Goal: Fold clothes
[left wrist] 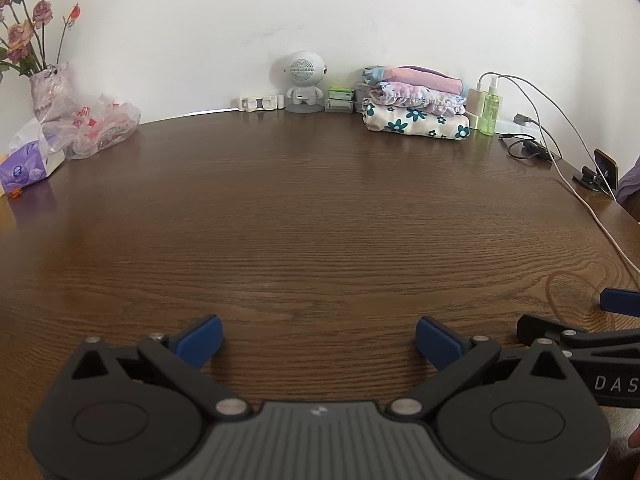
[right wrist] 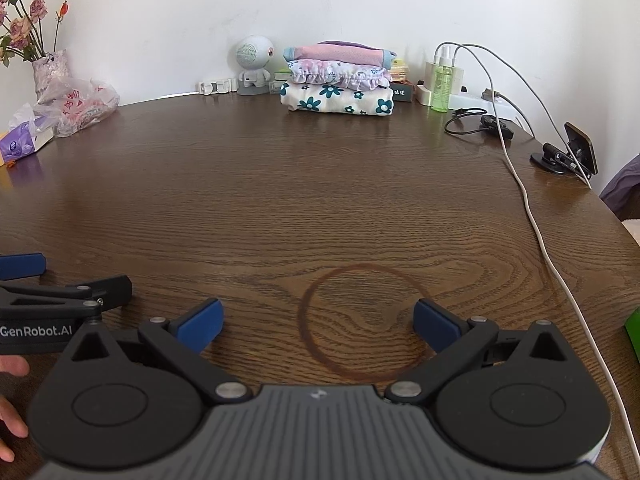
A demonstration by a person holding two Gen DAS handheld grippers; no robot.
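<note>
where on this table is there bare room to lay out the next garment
The wide middle of the table is bare, from both open grippers up to the folded stack. It is crowded along the wall: speaker, spray bottle. The white cable runs down the right edge; plastic bag and tissues fill the far left.

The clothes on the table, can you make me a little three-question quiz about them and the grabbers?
1. True or false: the clothes lie spread out flat in front of the left gripper.
2. How many folded pieces are in the pile?
3. The right gripper is: A) open and holding nothing, B) shut on a sock, C) shut on the cable.

Key: 1 false, they are stacked by the wall. 2 three. 3 A.
</note>
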